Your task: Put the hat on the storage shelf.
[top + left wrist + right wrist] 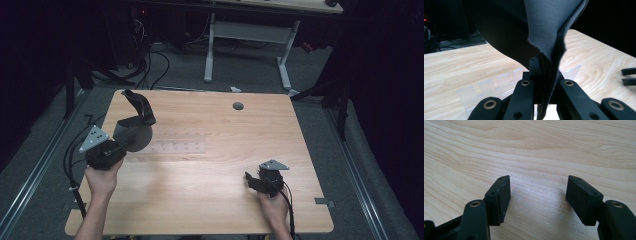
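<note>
From the far left of the high view, my left tool [131, 136] is clenched on a grey cloth [134, 131], and the left gripper view confirms it: the jaws are pinched tight with the fabric's folded edge [549, 57] squeezed between them and rising up past the camera. The cloth is lifted off the surface [210, 200]; a dark strap-like end of it [141, 106] curls up and away toward the far left corner, so I read its long axis as running from my left hand out toward that corner, roughly away from me.

Just to the right of the cloth, lying flat on the wood, is a clear plastic rack [177, 146], slotted, with its length across the table. In the left gripper view it sits just beyond the jaws [496, 83], beneath the hanging fabric.

Further right, well apart from all this, my right tool [250, 179] rests low near the front right of the surface, released: the right gripper view shows its two pads [502, 195] standing wide apart with bare wood between them and nothing held.

So the cloth lies to the left of the right tool, across most of the table's width. My judgement is that the left hand alone governs the cloth for now; the right would need a long leftward reach to take a free edge.
</note>
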